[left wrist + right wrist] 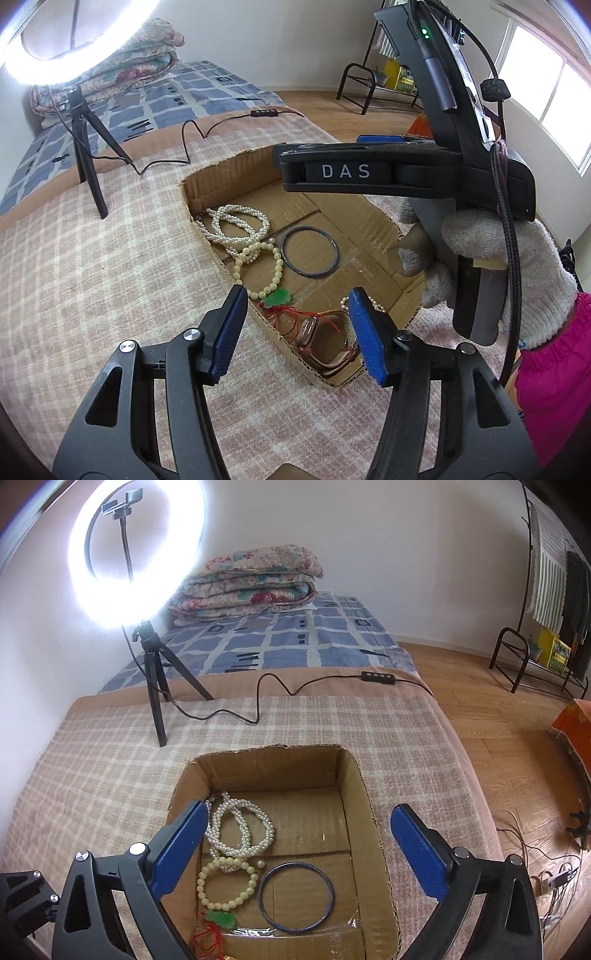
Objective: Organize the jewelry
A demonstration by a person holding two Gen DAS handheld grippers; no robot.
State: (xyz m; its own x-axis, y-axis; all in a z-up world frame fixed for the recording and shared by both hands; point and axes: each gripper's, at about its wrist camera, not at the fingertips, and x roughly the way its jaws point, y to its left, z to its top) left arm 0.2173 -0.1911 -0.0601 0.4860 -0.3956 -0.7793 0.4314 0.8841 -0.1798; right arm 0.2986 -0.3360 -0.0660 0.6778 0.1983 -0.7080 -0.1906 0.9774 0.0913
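An open cardboard box [373, 225] [373, 812] sits on the plaid blanket. It holds a white pearl necklace [236, 223] [240, 827], a cream bead bracelet [275, 269] [227, 884] with a green pendant [279, 297] [221, 919] on red cord, a dark bangle [309, 251] [295, 897] and a pink-strapped watch [314, 332]. My left gripper [299, 332] is open and empty above the box's near end, over the watch. My right gripper [295, 853] is open and empty above the box; its body [369, 171] shows in the left wrist view, held by a gloved hand.
A ring light [136, 546] on a black tripod [157, 686] [86, 155] stands on the blanket behind the box, its cable [277, 686] trailing right. A folded quilt [251, 579] lies on the bed. A metal rack [528, 657] and an orange box [572, 720] stand on the wooden floor.
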